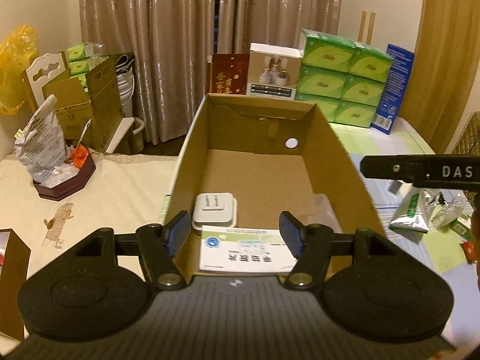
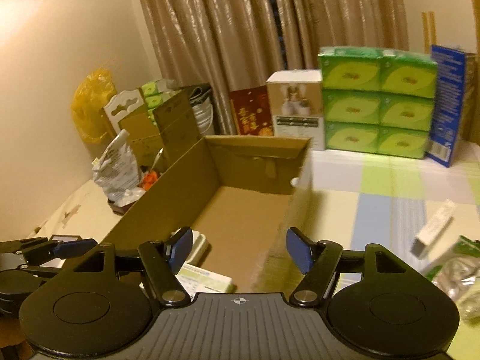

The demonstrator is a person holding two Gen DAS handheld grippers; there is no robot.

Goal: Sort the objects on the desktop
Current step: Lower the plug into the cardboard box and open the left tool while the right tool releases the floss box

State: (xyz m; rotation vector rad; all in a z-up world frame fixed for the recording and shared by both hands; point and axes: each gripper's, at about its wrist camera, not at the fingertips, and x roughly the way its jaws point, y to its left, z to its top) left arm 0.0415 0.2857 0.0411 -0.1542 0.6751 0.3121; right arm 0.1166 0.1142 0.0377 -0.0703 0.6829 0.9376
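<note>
An open cardboard box [image 1: 345, 156] [image 2: 168, 186] stands on the table in front of both grippers. Inside its near end lie a white and green medicine carton [image 1: 247, 253] [image 2: 204, 280] and a white plug adapter [image 1: 214, 210] [image 2: 199, 246]. My left gripper [image 1: 235, 235] hangs open over the box's near end, above the carton, holding nothing. My right gripper [image 2: 238, 250] is open and empty over the box's near right wall. The left gripper's fingers [image 2: 72, 247] show at the right wrist view's left edge. Part of the right gripper's arm [image 1: 420, 169] crosses the left wrist view.
Silver and green foil packets [image 1: 420, 213] [image 2: 456, 270] and a small white box [image 2: 432, 231] lie on the tablecloth to the right. Green tissue packs [image 1: 342, 78], a blue box [image 1: 393, 90] and cartons line the back. A dark tray with a bag [image 1: 64, 180] sits left.
</note>
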